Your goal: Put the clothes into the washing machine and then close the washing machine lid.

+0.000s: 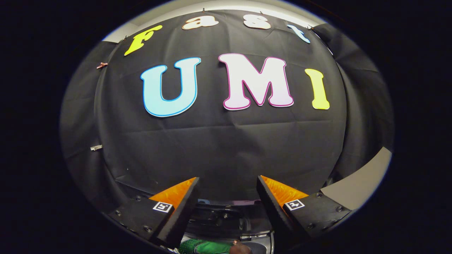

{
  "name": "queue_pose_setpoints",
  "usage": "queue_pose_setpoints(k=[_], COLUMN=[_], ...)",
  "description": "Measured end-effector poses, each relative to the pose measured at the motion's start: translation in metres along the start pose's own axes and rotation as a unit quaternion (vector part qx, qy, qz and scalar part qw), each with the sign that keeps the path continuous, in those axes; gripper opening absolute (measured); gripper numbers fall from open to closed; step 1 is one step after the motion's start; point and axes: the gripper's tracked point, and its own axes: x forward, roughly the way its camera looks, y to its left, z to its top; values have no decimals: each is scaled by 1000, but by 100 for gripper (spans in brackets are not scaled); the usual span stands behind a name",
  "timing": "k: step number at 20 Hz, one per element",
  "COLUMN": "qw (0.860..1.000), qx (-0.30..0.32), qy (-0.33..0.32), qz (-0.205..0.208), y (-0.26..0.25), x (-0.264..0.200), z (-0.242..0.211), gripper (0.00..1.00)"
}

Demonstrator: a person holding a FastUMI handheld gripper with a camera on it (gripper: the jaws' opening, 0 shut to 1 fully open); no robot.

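The gripper is held up high and level, looking straight at the black cloth wall of the booth, and its two fingers stand spread wide apart with nothing caught between them. In the gap between the fingers, low down and close under them, sits the dark top of the washing machine: a curved dark rim with some shiny fittings and screws, seen from above and at a steep angle, so whether the lid is up or down I cannot tell. Nearer still than the machine's rim, right beneath the fingers, lies a patch of green patterned cloth, which looks to be the clothes; only a small strip of it shows, and I cannot make out whether it lies inside the drum or on something in front of the machine. Just beside the green cloth, toward the right finger, there is a small rounded brownish shape touching or nearly touching it, too cropped to identify. The fingers are well clear of the cloth and of the machine, touching neither. Off beyond the right finger a pale wall surface curves away past the edge of the black cloth, and a few small clips pin the cloth along its left side.
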Motion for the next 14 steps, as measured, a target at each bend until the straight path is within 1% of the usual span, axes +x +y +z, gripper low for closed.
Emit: queue_pose_setpoints(k=[2,4,5,9,14], qw=[1000,1000,1000,999,999], qx=[3,-3,-4,-24,-22], qy=[21,14,19,17,29], qz=[-8,-13,-16,-21,-20], y=[-5,-7,-7,-7,-6], x=[4,3,4,4,-2], z=[-10,-6,-10,-9,-12], gripper=[99,99,98,100,100])
